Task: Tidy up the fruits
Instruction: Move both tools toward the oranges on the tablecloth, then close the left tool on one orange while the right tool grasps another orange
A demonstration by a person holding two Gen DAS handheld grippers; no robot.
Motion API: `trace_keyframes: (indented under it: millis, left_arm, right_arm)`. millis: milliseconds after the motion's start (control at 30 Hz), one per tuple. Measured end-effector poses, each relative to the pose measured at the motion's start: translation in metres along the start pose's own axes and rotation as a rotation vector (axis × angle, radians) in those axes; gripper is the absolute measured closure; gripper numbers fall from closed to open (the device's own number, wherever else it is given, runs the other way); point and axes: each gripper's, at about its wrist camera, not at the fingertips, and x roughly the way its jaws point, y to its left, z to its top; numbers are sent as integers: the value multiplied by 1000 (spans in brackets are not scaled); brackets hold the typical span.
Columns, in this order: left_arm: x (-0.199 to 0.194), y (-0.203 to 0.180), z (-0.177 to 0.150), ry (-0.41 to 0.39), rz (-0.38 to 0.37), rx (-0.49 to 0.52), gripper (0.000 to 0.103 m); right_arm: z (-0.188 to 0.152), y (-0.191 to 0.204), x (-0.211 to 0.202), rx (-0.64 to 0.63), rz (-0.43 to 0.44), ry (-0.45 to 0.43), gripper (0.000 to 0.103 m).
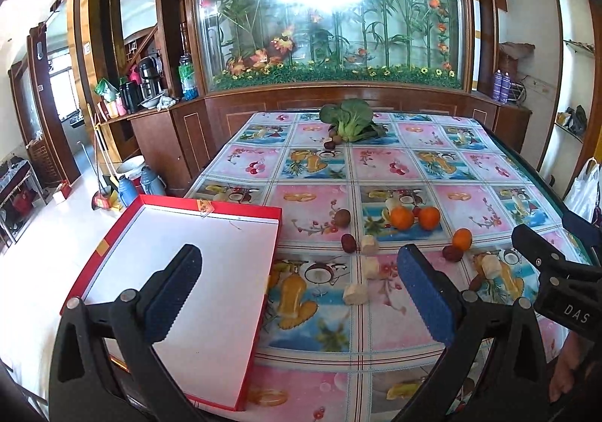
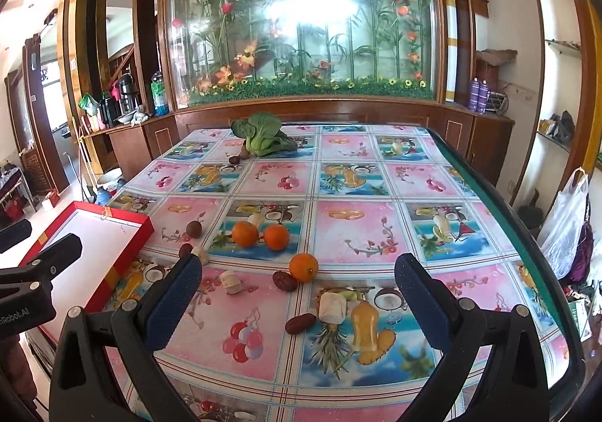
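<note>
While both tongs hang spread and empty above the surface [image 2: 376,173], we judge the sorting not yet begun: the red box lid [image 1: 180,294] with its white inside holds nothing. Our left tongs [image 1: 297,294] hover by that tray; our right tongs [image 2: 297,305] face the scattered fruit. Three glossy round oranges [image 2: 245,233] sit near the middle, wrinkled dark red dates [image 2: 285,281] and pale, blocky cut pieces [image 2: 332,307] lie closer, and a brown kiwi-like fruit [image 2: 193,228] is near the tray's corner. Leafy greens [image 2: 263,139] rest well apart at the far edge. We would take the nearest orange [image 2: 303,267] first, closing gently across its widest part, since it could roll on the slick plastic cloth.
</note>
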Motion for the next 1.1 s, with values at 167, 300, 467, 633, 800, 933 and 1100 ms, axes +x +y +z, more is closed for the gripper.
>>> trace_keyframes:
  millis: [167, 300, 467, 633, 800, 933, 1100]
  left_arm:
    - [2, -2, -1, 6, -7, 0, 0]
    - [8, -5, 0, 23, -13, 14, 0]
    - [21, -10, 2, 43, -24, 33, 0]
    - [45, -14, 8, 74, -51, 68, 0]
    - [76, -23, 23, 70, -62, 135, 0]
    - [107, -38, 40, 79, -97, 220, 0]
    - [147, -58, 51, 156, -190, 274, 0]
  right_arm:
    - [-1, 1, 4, -1, 1, 10, 1]
    - [-1, -2, 8, 9, 0, 20, 1]
    - [-2, -9, 18, 18, -5, 40, 1]
    - [-7, -22, 36, 39, -8, 90, 1]
    - [-9, -31, 61, 72, 15, 154, 4]
    - [-4, -33, 81, 90, 33, 187, 12]
    - [-1, -41, 110, 143, 67, 265, 27]
